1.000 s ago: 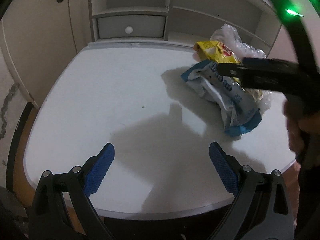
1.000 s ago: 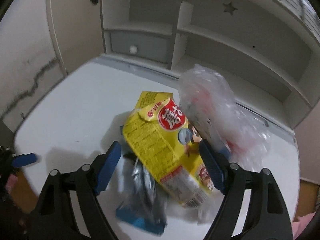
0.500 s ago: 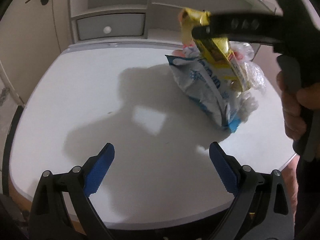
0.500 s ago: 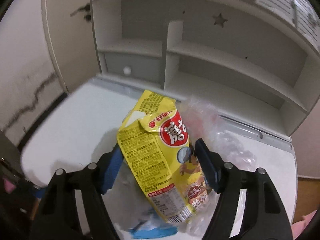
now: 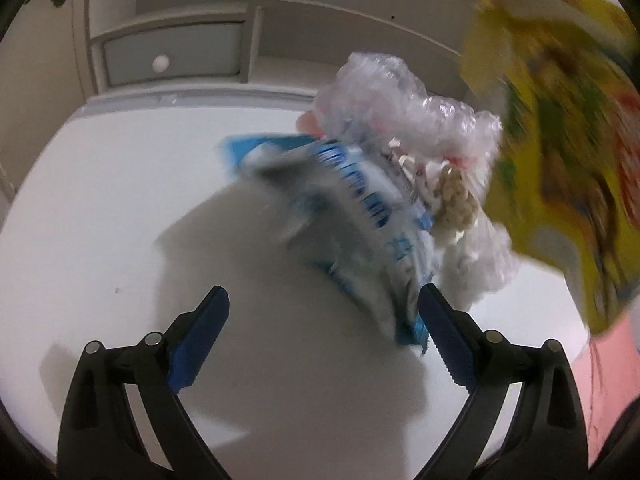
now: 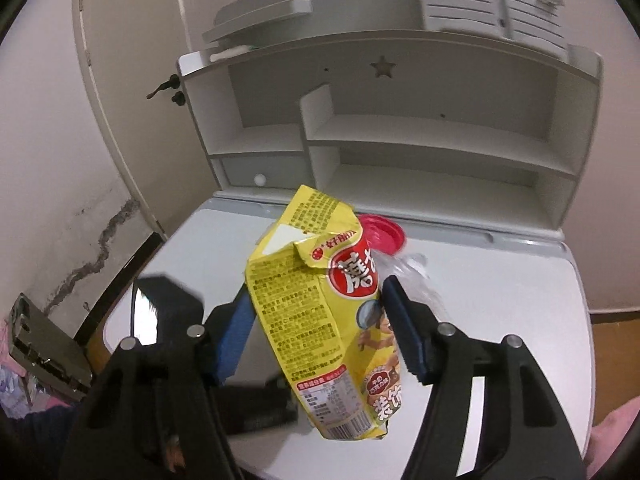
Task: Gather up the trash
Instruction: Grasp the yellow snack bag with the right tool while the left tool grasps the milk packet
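Observation:
My right gripper (image 6: pixel 316 320) is shut on a yellow snack bag (image 6: pixel 324 312) and holds it high above the white desk (image 6: pixel 500 280). The same bag shows blurred at the upper right of the left wrist view (image 5: pixel 560 140). My left gripper (image 5: pixel 322 320) is open, low over the desk, its right finger (image 5: pixel 440 332) close to a blue and white wrapper (image 5: pixel 352 216). A crumpled clear plastic bag (image 5: pixel 404 100) lies behind the wrapper. A red lid (image 6: pixel 382 234) shows behind the yellow bag.
A white shelf unit (image 6: pixel 400 136) with a small drawer (image 5: pixel 168 62) stands at the back of the desk. A door (image 6: pixel 132 80) and a cracked wall are on the left. Wooden floor (image 6: pixel 612 344) shows on the right.
My right gripper has lifted the yellow bag up off the pile. My left gripper has moved forward and right, up to the blue and white wrapper.

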`<state>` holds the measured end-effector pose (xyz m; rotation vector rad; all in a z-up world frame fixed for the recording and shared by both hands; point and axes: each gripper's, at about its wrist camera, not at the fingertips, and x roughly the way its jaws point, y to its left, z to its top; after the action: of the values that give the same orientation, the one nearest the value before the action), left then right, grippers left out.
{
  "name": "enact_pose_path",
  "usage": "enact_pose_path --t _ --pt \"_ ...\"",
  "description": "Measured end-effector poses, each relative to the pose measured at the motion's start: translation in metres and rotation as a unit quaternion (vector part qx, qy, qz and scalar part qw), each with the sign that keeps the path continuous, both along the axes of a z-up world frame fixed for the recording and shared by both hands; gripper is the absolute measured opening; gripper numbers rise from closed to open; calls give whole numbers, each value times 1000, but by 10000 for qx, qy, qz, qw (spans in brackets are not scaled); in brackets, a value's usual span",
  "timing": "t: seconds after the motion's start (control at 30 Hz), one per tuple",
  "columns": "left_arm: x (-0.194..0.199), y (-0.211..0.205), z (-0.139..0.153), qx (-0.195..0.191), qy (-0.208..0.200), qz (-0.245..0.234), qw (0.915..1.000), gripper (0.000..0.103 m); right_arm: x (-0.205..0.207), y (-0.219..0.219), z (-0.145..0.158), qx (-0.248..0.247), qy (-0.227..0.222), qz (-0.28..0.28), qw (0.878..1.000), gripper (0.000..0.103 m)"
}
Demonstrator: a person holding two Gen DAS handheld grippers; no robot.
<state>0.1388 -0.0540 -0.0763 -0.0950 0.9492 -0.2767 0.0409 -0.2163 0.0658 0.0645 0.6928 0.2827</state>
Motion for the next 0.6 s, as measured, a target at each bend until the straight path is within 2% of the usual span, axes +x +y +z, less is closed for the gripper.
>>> enact_pose_path --t 0.07,0.13,0.23,0.27,0.3,0.4,0.43,0.47,0.5,0.57,0.6 --pt "3 -7 2 22 99 16 9999 93 -10 -11 -3 52 23 -87 9999 60" --pt "1 -13 7 -81 25 -19 10000 93 -19 -22 -7 74 59 -172 9998 59" --pt "4 -20 6 128 -1 -20 9999 93 -32 -37 -16 85 157 -317 9993 53" --pt "7 -21 3 147 53 4 9999 93 -34 -41 -21 84 209 -358 9991 39" --pt "10 -21 0 140 108 56 9998 93 -35 -44 -25 85 290 -376 9988 32" --pt "15 -21 -7 209 157 166 9995 92 -36 -51 -42 -76 393 -559 9976 29" --pt "14 -21 -9 176 154 158 9996 87 -33 -55 -49 -36 494 -606 9969 26" --pt "13 -20 -10 109 148 118 9998 76 -30 -60 -59 56 638 -648 9958 26" --pt "11 -20 -10 40 152 74 9998 56 -29 -66 -68 107 745 -718 9946 25" --pt "5 -23 -7 89 112 17 9999 27 -27 -71 -81 142 881 -765 9931 19" --pt "3 -24 -6 88 131 -29 9999 22 -27 -73 -85 235 935 -754 9925 17"
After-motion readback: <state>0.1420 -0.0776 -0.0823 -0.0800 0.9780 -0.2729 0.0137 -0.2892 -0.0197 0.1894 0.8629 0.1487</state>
